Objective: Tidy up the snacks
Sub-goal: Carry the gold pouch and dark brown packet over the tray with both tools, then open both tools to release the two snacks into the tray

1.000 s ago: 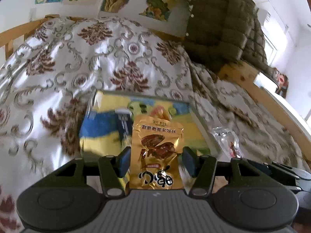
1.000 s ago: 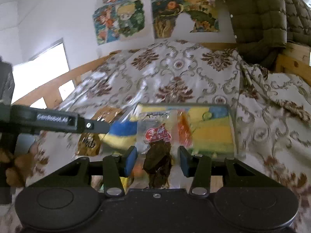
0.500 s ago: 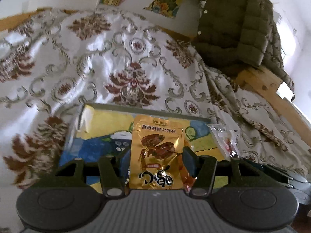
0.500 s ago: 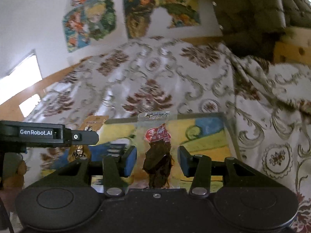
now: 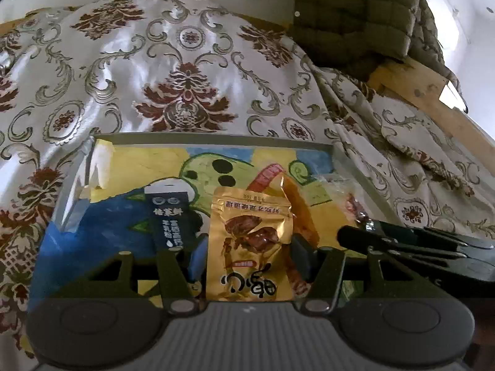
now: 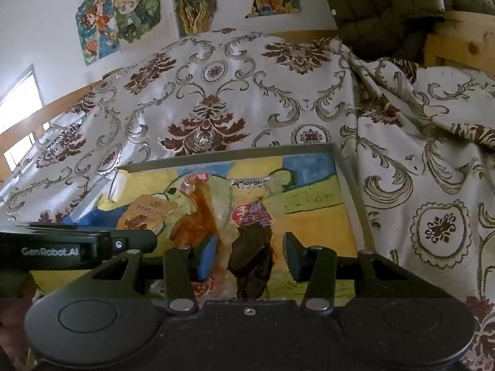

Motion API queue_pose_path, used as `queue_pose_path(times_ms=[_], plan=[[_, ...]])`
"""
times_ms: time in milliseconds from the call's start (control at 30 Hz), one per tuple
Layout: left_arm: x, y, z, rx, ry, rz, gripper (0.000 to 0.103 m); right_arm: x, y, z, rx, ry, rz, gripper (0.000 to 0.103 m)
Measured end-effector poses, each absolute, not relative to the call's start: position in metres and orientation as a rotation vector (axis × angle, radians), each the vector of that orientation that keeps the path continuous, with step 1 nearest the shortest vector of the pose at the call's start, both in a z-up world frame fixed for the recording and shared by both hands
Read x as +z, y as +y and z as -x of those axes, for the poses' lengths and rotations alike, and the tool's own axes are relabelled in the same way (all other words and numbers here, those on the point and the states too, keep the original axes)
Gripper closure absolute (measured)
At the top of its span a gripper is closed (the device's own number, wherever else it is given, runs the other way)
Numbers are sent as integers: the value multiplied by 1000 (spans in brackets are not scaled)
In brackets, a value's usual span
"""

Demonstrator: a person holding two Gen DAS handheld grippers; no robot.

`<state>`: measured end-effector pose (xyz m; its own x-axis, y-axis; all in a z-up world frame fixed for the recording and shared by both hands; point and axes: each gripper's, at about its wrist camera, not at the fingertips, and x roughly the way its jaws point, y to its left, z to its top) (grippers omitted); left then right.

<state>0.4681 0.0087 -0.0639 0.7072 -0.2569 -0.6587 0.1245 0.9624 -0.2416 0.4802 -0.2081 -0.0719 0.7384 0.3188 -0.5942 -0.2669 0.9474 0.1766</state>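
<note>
**2 snack packs hanging over the tray**

Room first: the tray [image 5: 213, 138] sits on a patterned bedspread [image 5: 185, 61], with a raised grey rim along the far side and right side. Its painted floor is mostly bare at the far end and on the right half. A wooden bed frame [image 5: 433, 99] and a quilted olive jacket [image 5: 355, 15] are well behind it.

The gold foil pouch [image 5: 250, 247] shows upside-down print and a picture of brown meat. It's upright between the pads of the left gripper [image 5: 247, 255], over the near part of the tray. Pads look pressed on both its edges, so it's clamped. A black sachet [image 5: 170, 219] and an orange-red packet [image 5: 297, 204] lie in the tray just behind it.

The right gripper [image 6: 250, 255] has a clear packet [image 6: 252, 232] with a red label and dark dried stuff inside, also above the tray. Its pads sit at the clear film's sides; looks gripped.
</note>
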Motion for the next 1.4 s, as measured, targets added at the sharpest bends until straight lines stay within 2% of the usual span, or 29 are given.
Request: queue_pose_path(times_ms=[567,667,767,1133,1400], plan=[[-73,2,-475,-183,832,203,40,-86,-212,-488,311,701,-77,53],[-74,6,-475,-173,849,250,40,-84,-216,-486,329,685,-94,46],[-74,10,-474,-170,866,299,39,-79,-221,-483,320,675,-87,45],[-37,16,-429,-91,703,339,7,-28,-245,-449,288,562,-70,21],[14,13,-377,-52,566,308,0,24,-252,-406,299,460,-68,7]])
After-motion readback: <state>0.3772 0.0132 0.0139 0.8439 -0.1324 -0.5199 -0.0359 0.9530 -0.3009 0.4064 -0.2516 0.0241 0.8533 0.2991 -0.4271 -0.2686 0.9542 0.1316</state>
